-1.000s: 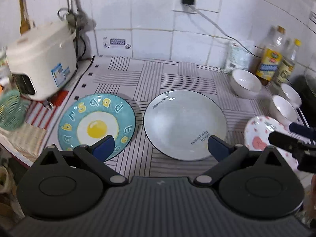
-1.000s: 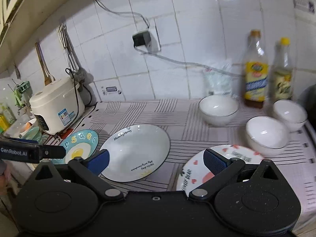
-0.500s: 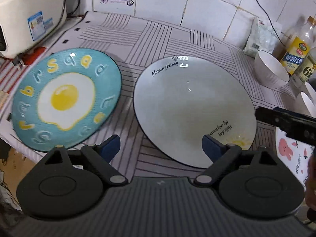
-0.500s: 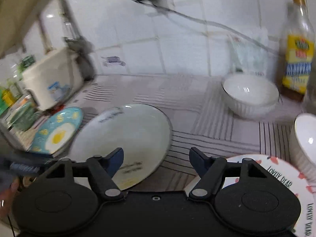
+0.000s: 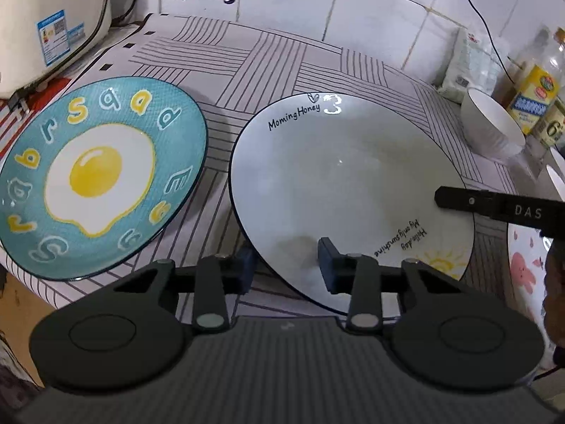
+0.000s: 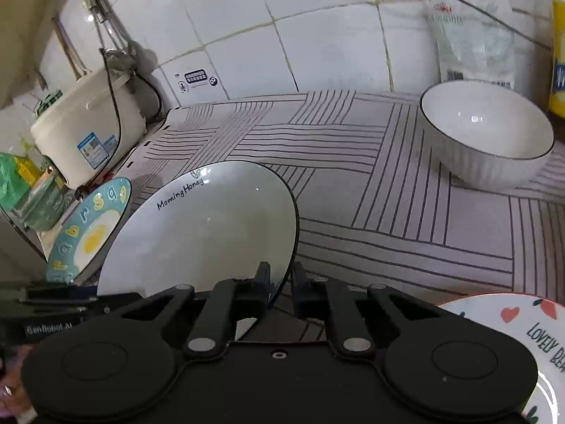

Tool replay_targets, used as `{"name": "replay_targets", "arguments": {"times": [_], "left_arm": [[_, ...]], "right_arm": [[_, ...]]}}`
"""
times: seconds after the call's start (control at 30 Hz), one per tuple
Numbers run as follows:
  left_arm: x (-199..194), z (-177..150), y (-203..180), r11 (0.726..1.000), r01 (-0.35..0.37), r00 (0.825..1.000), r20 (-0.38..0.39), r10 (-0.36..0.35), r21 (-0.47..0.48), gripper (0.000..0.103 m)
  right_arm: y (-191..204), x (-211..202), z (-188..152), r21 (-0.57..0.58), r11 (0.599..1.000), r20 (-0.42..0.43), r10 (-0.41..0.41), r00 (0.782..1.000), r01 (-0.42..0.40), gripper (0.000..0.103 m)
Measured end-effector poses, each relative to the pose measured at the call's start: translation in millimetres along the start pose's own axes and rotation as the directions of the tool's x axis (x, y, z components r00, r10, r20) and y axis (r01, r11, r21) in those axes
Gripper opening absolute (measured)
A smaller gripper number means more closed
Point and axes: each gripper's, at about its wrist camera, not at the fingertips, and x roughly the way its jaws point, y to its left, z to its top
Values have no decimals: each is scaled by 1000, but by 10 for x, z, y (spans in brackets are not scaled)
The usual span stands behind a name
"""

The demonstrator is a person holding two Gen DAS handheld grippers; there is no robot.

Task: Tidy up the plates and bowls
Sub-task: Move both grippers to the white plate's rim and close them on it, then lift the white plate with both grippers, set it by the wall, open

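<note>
Both claws, the left gripper (image 5: 284,265) and right gripper (image 6: 280,288), have just been closing and now pinch the white plate (image 5: 346,190) by its near rim, so next they likely must lift it together, kept flat.

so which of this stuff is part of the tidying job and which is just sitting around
Part of the job: white plate, egg plate, heart plate, white bowl.

Just lying about: rice cooker, oil bottle, plastic packet, green basket.
</note>
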Motion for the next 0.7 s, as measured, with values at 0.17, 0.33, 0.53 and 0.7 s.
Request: {"name": "replay_targets", "arguments": {"times": [0.17,0.33,0.53,0.7], "left_arm": [[-3,13,-37,1000,-22,1000,4,22,-5,36],[-25,112,-56,1000,-25,1000,0,25,16,37],[1,277,-132,999,-2,999,40,0,48,37],[66,517,-148,999,11,998,62,-13,44,37]], "right_arm": [[-75,85,32,53,998,-19,39,999,-38,16],[-25,49,47,-22,998,-22,54,998,-55,18],[-81,-8,157,-49,998,-21,46,999,-47,19],[-150,-44,312,-40,998,19,50,999,-49,20]]}}
